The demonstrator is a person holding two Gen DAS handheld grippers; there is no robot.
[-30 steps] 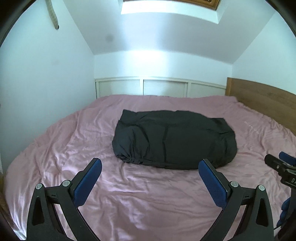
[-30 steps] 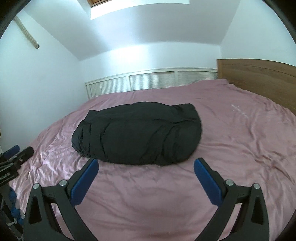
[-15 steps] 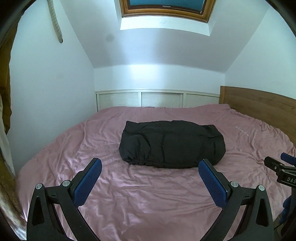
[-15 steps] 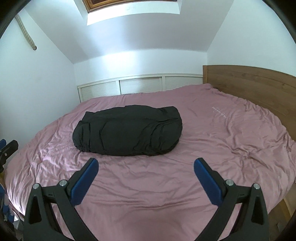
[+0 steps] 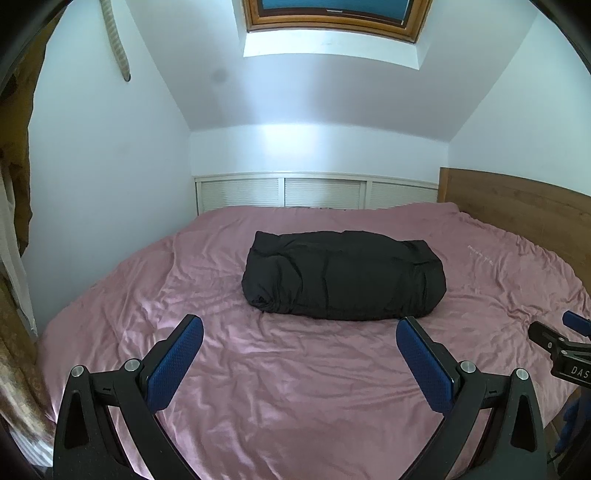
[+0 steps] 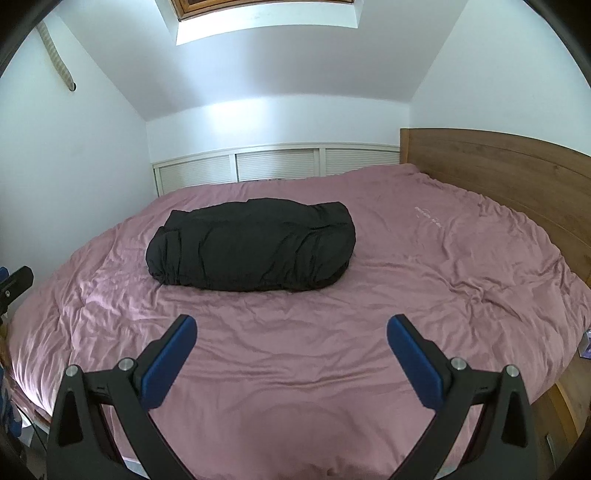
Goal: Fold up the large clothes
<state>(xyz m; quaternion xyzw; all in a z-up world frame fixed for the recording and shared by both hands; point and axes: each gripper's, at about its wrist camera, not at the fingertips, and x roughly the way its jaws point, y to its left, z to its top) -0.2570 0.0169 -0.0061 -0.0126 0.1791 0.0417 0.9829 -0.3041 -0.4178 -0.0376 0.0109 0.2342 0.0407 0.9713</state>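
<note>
A: Position of the garment?
B: Black folded bundle lying mid-bed on the pink cover, smaller and farther off than one second earlier; no contact with either tool.

A: Finger state?
B: Left gripper spread wide, empty. Right gripper likewise apart, holding nothing.

A: Other changes?
B: Both cameras pulled back and tilted up; skylight frame now exposed, headboard larger in the right view.
</note>
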